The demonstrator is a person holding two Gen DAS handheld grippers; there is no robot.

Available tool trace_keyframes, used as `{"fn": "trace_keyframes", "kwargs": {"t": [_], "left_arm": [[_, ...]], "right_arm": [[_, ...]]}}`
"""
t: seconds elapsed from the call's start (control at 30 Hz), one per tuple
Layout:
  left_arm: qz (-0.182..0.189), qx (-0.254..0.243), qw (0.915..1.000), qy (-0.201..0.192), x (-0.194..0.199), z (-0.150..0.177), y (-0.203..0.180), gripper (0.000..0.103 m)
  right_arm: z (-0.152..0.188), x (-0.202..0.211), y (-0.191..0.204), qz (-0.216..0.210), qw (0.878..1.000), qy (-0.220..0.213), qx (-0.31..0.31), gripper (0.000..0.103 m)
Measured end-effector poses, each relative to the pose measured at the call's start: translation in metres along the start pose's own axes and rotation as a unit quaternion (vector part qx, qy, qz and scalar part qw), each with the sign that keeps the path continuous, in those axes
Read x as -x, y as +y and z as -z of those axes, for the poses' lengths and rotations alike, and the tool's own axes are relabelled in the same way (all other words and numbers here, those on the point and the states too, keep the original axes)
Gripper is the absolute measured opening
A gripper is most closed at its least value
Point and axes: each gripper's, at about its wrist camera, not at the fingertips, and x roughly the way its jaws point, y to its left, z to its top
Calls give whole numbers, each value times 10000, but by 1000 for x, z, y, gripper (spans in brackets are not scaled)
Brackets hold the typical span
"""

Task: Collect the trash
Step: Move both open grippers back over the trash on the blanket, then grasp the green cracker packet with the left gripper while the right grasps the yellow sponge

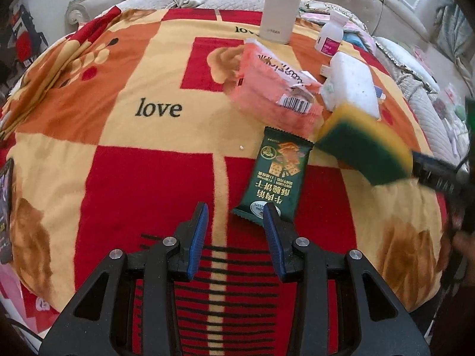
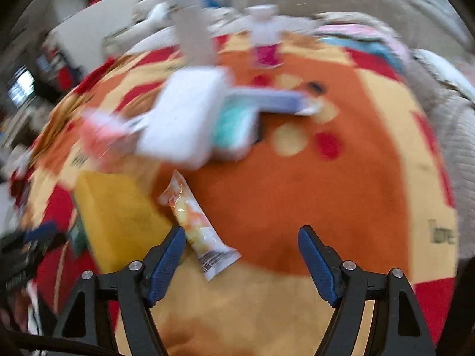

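Observation:
A green biscuit wrapper (image 1: 277, 175) lies on the red, orange and yellow blanket (image 1: 142, 154). My left gripper (image 1: 236, 212) is open just before it, its right finger at the wrapper's near corner. A pink wrapper (image 1: 273, 86) lies behind it. A yellow and green sponge (image 1: 365, 145) lies to the right; it also shows in the right wrist view (image 2: 118, 216). In the blurred right wrist view, my right gripper (image 2: 242, 238) is open over a small orange and white wrapper (image 2: 199, 225) that lies by its left finger.
A white bottle (image 1: 280, 6) and a small white bottle with a pink label (image 1: 331, 34) stand at the back. A white box (image 1: 353, 83) lies by the sponge. A dark packet (image 1: 6, 207) lies at the left edge. Sofas surround the blanket.

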Motion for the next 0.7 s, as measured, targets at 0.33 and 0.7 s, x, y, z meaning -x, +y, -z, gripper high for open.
{"fn": "trace_keyframes", "kwargs": {"t": [0.33, 0.7], "left_arm": [[267, -391, 9989, 59, -20, -10, -24, 45], [177, -616, 9979, -61, -42, -34, -29, 46]], "right_arm": [[15, 14, 22, -351, 9979, 52, 535, 76], [20, 21, 40, -598, 9958, -19, 688, 80]]}}
